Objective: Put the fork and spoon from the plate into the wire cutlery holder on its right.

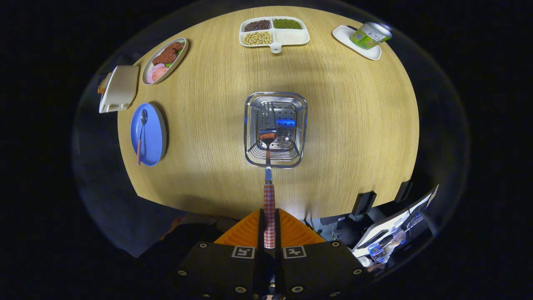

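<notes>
The tool (269, 227) is clenched on the fork (269, 183), both fingers pressing the checked handle, which runs straight out ahead of them. The tines hang over the open mouth of the wire cutlery holder (255, 125), which sits ahead of the fingers near the middle of the surface (354, 125).

The grip sits far back on the handle, so the long free end could swing or slip as it goes down. If the tines catch the holder's rim or a wire, the light holder may tip or slide. Letting go too high could make the fork bounce out or land across the rim.

The spoon (140, 135) lies on the blue plate (156, 143), well to the left of the holder, still to be fetched. Far beyond the holder are a divided dish (291, 38) and a can (369, 35), away from any risk.
</notes>
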